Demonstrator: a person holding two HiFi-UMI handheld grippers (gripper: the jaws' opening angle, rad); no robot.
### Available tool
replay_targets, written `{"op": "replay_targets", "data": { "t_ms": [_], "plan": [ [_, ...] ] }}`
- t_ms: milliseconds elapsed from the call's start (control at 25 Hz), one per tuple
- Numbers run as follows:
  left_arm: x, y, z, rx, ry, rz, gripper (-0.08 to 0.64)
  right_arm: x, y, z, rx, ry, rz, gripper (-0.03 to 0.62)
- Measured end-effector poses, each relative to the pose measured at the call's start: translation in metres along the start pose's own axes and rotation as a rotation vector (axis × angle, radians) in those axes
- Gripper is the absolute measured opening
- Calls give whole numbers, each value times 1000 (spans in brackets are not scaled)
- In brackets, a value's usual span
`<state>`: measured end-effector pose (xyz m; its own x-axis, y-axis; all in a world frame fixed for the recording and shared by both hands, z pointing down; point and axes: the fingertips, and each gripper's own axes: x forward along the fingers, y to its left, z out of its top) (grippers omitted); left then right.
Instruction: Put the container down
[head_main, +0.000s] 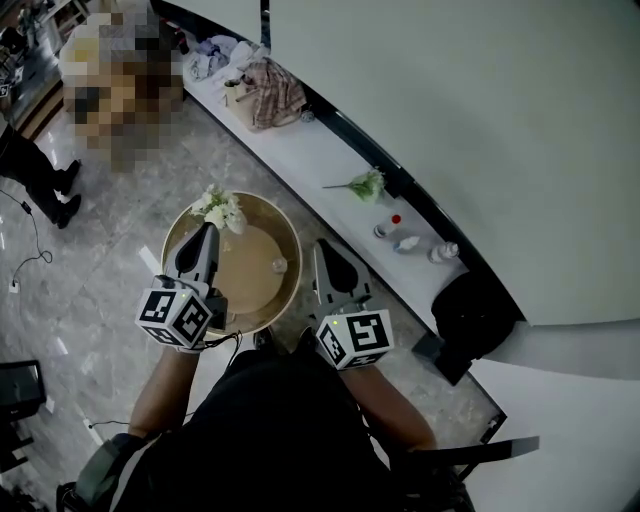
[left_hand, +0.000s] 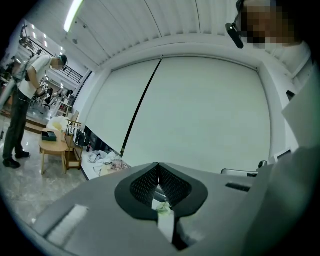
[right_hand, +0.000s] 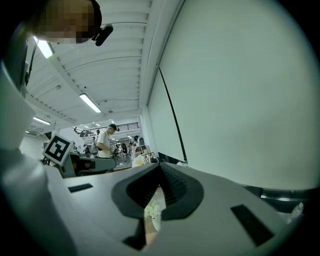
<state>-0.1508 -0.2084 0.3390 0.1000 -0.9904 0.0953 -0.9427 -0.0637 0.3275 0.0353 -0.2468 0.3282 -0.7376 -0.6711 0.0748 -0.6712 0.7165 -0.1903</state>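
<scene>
A round wooden tray-like table (head_main: 190, 232) with a raised rim stands on the floor in front of me. White flowers (head_main: 220, 208) sit at its far edge, and a small pale container (head_main: 279, 265) rests on its surface right of centre. My left gripper (head_main: 207, 232) hangs over the left part of the round top, its jaws shut with nothing between them. My right gripper (head_main: 323, 248) is just off the right rim, also shut and empty. In the left gripper view the jaws (left_hand: 158, 167) meet in front of a pale wall; in the right gripper view (right_hand: 160, 167) they do the same.
A white ledge (head_main: 330, 160) runs along the wall with a cloth bundle (head_main: 270, 92), a green sprig (head_main: 365, 185) and small bottles (head_main: 400, 235). A black bag (head_main: 478, 312) sits at its near end. A person's legs (head_main: 40, 175) show at the left.
</scene>
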Motion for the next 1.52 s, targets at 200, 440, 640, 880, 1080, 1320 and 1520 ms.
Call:
{"op": "replay_targets", "data": {
  "t_ms": [200,440,640,880,1080,1320,1520],
  "plan": [
    [1,-4,-6,3,20,-14,5,2,4,6,-2,-28,8,6],
    [2,-9,-8,16,32,-24,5,2,2,12,-10,-38,3,5],
    [3,-7,-12,19,40,-23,5,2,-2,10,-4,-38,-6,6],
    [2,-9,-13,44,43,-19,5,-1,-1,10,-6,-42,3,6],
    [0,-14,-16,49,48,-27,5,-3,0,8,-6,-41,8,6],
    [-1,-14,-18,46,51,-26,5,-2,3,7,-10,-33,14,6],
    [-1,-13,-18,46,55,-26,5,-2,2,5,-9,-24,13,5]
  ]
}}
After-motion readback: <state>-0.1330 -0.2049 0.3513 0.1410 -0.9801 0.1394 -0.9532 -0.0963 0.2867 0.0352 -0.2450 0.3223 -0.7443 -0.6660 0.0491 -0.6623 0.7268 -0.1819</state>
